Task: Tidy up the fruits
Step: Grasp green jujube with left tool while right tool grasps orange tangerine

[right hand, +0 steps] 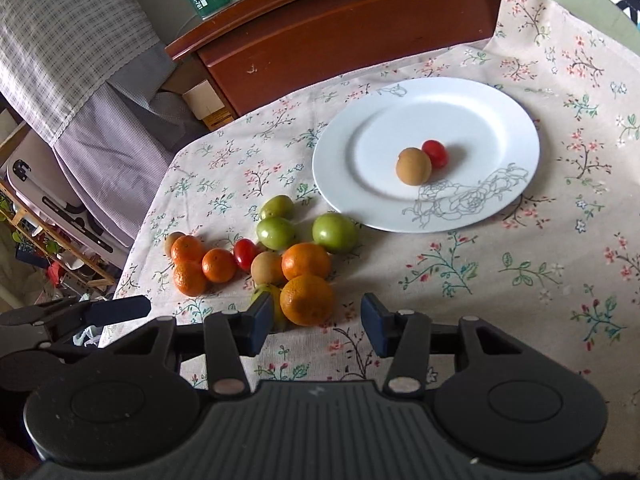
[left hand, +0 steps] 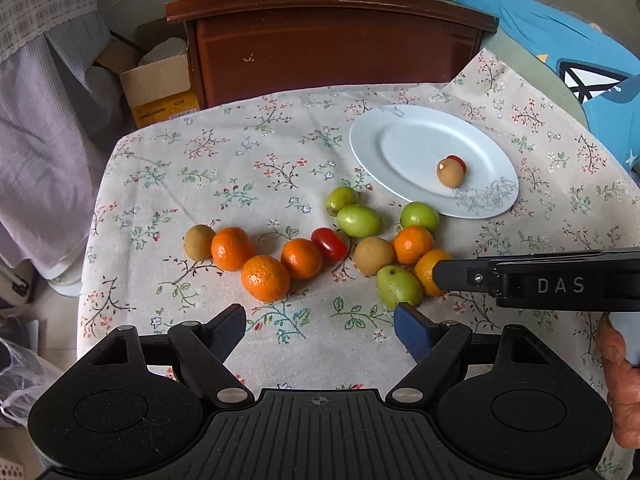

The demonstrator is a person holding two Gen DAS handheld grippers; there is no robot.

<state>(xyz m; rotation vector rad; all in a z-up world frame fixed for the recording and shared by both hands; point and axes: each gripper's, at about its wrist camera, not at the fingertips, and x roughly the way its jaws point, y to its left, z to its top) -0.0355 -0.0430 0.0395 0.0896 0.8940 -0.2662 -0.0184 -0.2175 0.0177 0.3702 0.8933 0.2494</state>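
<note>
Several fruits lie loose on the flowered cloth: oranges [left hand: 265,283], green fruits [left hand: 359,220], brown fruits [left hand: 374,256] and a red tomato [left hand: 329,243]. A white plate [left hand: 404,136] at the back right holds one brown fruit [left hand: 450,173] and one red tomato [left hand: 458,161]; the plate also shows in the right wrist view [right hand: 360,168]. My left gripper [left hand: 320,326] is open and empty, near the cloth's front. My right gripper [right hand: 316,320] is open, its jaws on either side of the nearest orange [right hand: 307,299], apart from it. Its finger reaches in from the right in the left wrist view [left hand: 464,276].
A dark wooden cabinet [left hand: 332,40] stands behind the table. A cardboard box [left hand: 160,88] and hanging cloth are at the left. Blue bedding [left hand: 580,52] lies at the right. The table edge drops off at the left.
</note>
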